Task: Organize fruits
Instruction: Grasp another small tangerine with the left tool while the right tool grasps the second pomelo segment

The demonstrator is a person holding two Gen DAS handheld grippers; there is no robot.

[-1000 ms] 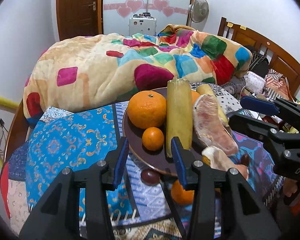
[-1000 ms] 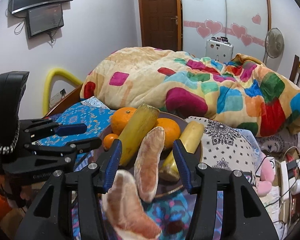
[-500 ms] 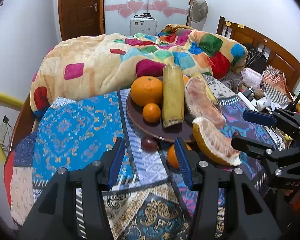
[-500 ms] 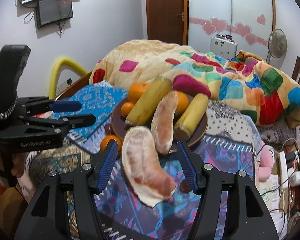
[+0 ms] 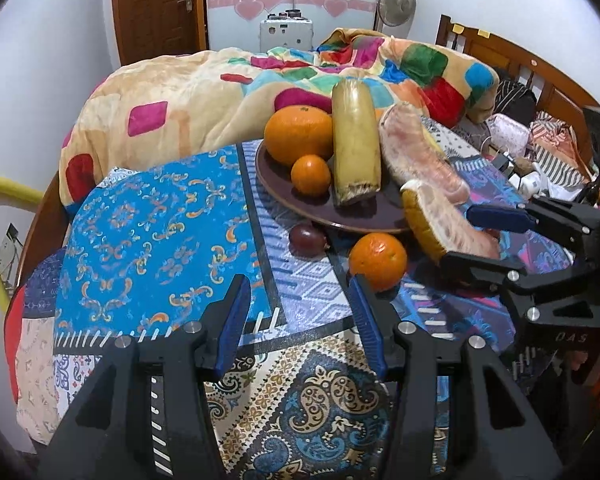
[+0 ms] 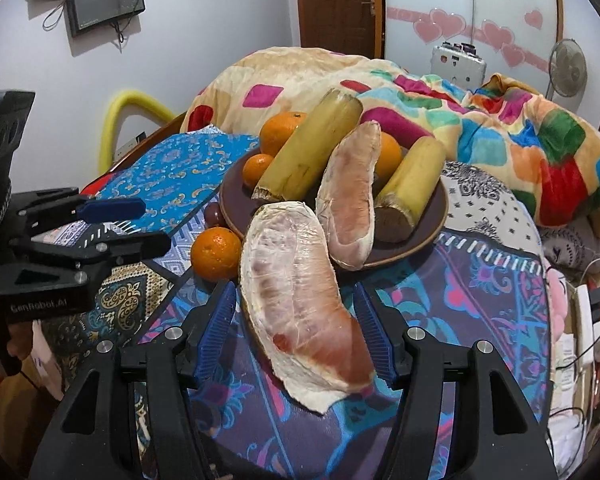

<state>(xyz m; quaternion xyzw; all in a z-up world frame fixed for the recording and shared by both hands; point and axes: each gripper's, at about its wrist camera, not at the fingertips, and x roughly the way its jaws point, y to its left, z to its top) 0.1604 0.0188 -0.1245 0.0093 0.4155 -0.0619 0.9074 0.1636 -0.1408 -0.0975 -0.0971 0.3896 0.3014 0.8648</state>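
Pomelo wedge [image 6: 304,304]: lay on the patterned cloth [image 5: 148,240] just in front of the brown plate [image 6: 236,204], its far tip close to the plate's rim; wrapped in clear film.
Right gripper [image 6: 296,332]: fingers stood apart on either side of the wedge's near end; the right pad [image 6: 370,332] looked to be at the wedge's edge, the left pad [image 6: 216,330] stood clear of it.
Loose orange [image 5: 377,256]: on the cloth just in front of the plate, beside the wedge.
Dark round fruit [image 5: 308,238]: on the cloth at the plate's near rim.
Plate: held a large orange [image 5: 299,134], a small orange [image 5: 311,174], two yellowish stalk pieces [image 6: 312,148] and a second pomelo wedge [image 6: 350,196].
Left gripper [image 5: 298,320]: fingers apart with nothing between them, short of the loose orange, in front of the plate.
Quilt [image 5: 204,96]: bunched up behind the plate.
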